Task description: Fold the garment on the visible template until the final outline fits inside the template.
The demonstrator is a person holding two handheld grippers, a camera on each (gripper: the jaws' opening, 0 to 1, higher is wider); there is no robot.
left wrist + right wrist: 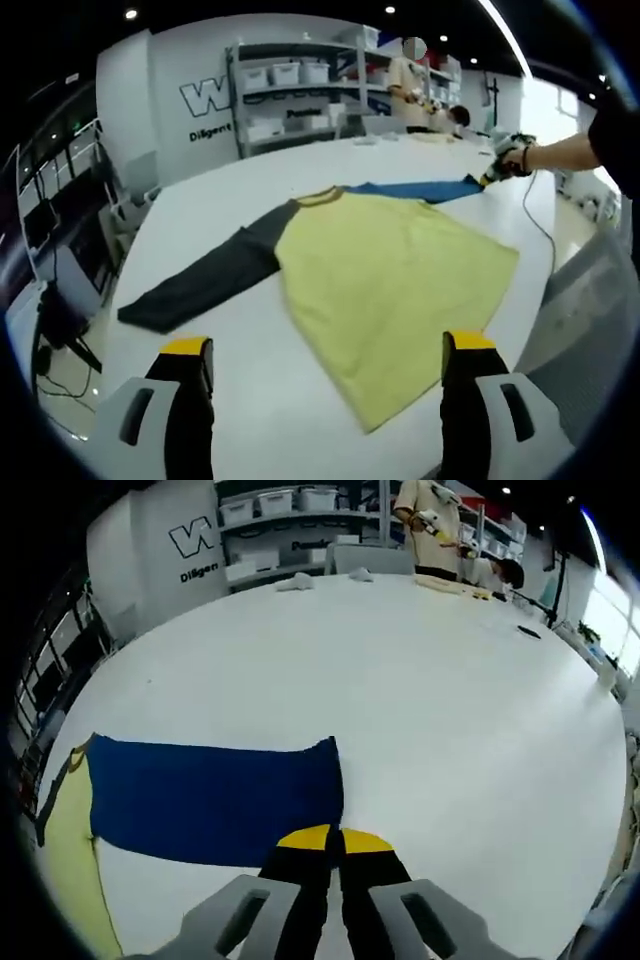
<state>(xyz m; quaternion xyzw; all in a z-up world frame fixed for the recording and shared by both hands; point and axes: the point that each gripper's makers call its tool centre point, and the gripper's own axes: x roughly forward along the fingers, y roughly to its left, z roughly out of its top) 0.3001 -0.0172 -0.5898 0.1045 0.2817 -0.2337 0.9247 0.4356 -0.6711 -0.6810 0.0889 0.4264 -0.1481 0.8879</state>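
Garment point(390, 280): yellow body, grey and blue sleeves, flat on white table point(250, 420). Left gripper point(325, 350): jaws wide, empty. Right gripper point(333, 840): jaws closed on blue sleeve point(215, 800) edge. Wall lettering point(205, 98): "W", "Diligent", partial.

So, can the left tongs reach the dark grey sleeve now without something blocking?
Probably yes: the left tongs are open, and bare white table lies between them and the dark grey sleeve, spread flat.

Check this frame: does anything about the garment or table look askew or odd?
Nothing damaged or spilled. The shirt lies flat but skewed on the white table, grey sleeve spread out. The right gripper has its jaws closed at the blue sleeve edge. No template outline is visible.
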